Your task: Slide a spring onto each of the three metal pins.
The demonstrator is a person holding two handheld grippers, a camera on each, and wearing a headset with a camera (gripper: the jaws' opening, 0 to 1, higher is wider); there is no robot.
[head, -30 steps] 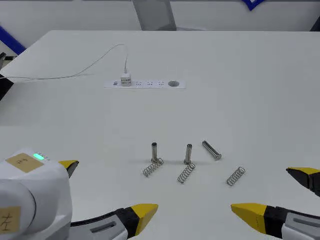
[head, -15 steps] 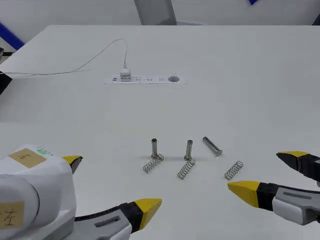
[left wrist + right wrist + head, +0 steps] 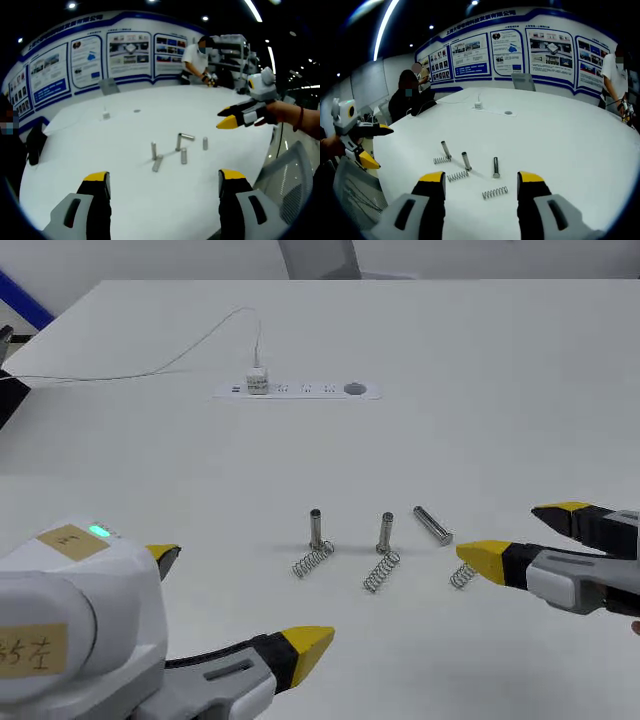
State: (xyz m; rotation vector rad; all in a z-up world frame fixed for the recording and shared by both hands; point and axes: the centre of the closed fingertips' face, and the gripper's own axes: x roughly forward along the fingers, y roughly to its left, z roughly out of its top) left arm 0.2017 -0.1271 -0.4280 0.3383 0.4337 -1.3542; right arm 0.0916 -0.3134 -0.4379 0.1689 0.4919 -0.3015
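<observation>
Just nearside of the lying silver metal pin (image 3: 433,525) | small coiled wire spring (image 3: 462,576) flat on white counter (image 3: 500,390), dead ahead of my right gripper (image 3: 520,535), jaws spread, spring's long axis running jaw to jaw | left gripper (image 3: 238,598) spread too, farther off.
</observation>
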